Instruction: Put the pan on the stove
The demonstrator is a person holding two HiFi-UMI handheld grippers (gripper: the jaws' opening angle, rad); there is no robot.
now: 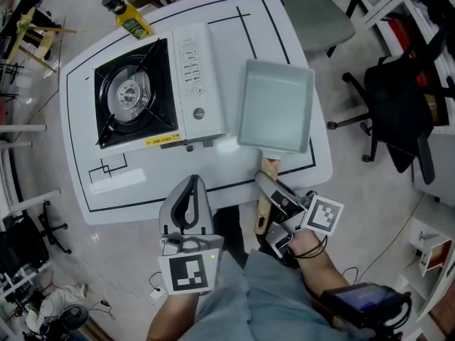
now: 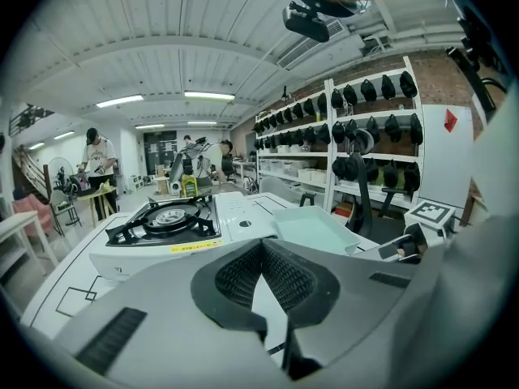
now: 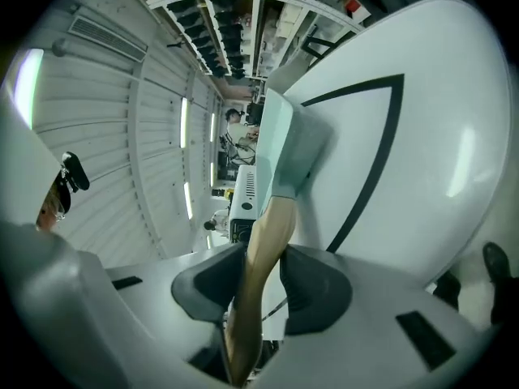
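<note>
My right gripper pinches the pale wooden handle of the mint-green rectangular metal pan. The pan lies on the white table, its length running away from me. The white portable gas stove sits to its left. My left gripper is pressed together, empty.

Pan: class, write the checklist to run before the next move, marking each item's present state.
1. Right hand-held gripper closed on the wooden handle: ok.
2. Pan empty: ok.
3. Stove burner bare: ok.
4. Pan on the stove: not ok; it lies on the table beside it.
5. Left hand-held gripper shut, empty, off to the side: ok.
6. Knob turned off: cannot tell.
</note>
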